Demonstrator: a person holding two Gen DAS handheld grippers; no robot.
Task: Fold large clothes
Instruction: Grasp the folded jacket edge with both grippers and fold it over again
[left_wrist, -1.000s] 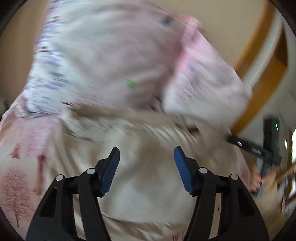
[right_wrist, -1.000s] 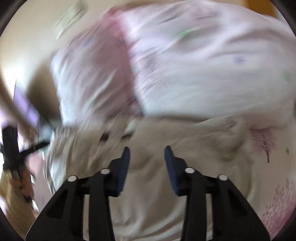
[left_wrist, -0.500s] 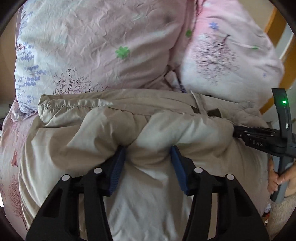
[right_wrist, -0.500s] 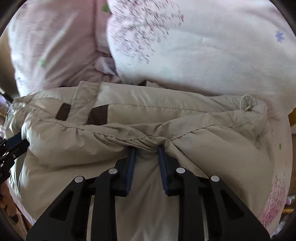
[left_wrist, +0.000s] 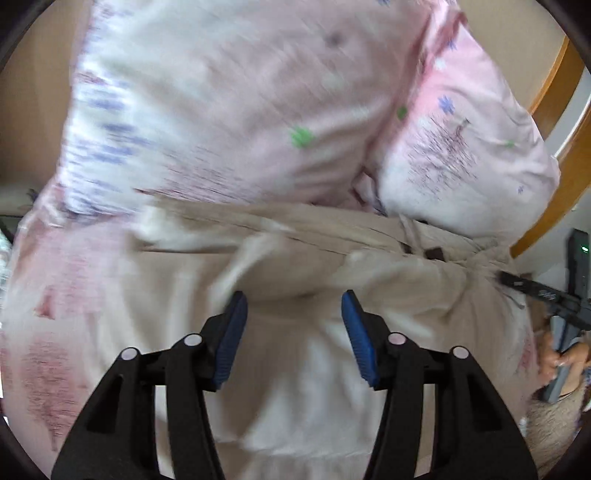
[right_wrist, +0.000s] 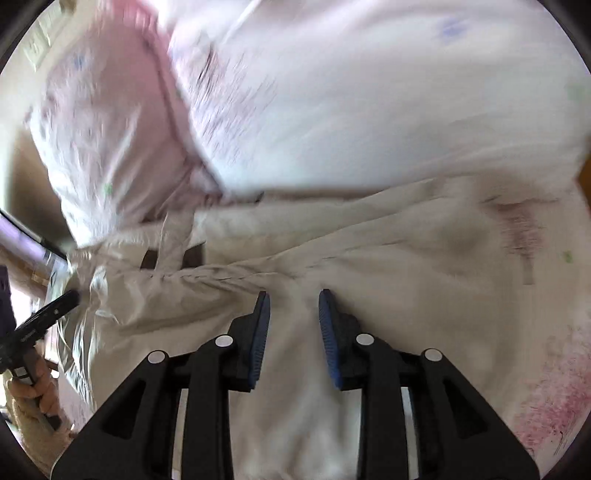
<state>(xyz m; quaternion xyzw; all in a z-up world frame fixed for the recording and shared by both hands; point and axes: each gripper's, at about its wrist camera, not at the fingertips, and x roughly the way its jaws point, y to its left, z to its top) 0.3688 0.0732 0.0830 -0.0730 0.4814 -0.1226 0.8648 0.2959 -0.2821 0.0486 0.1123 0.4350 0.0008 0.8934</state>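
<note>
A: Two black two-finger grippers with blue pads hang over a puffy beige padded coat (left_wrist: 295, 258) spread on a pink floral bedsheet (left_wrist: 48, 332); the left gripper (left_wrist: 293, 325) has its jaws spread wide, nothing between them.

B: The right gripper (right_wrist: 293, 325) is also released; its jaws stand apart with a narrower gap, just above the coat (right_wrist: 332, 258); whether the pads brush the fabric, I cannot tell through the blur.

A: Beyond the coat's far edge lie two pale pink flower-printed pillows (left_wrist: 240, 110), side by side, touching it; a wooden bed frame (left_wrist: 554, 110) curves at far right.

B: Brown tabs (right_wrist: 192, 258) mark the coat's left part in the right wrist view; a hand (right_wrist: 33, 391) grips the other tool at near left.
</note>
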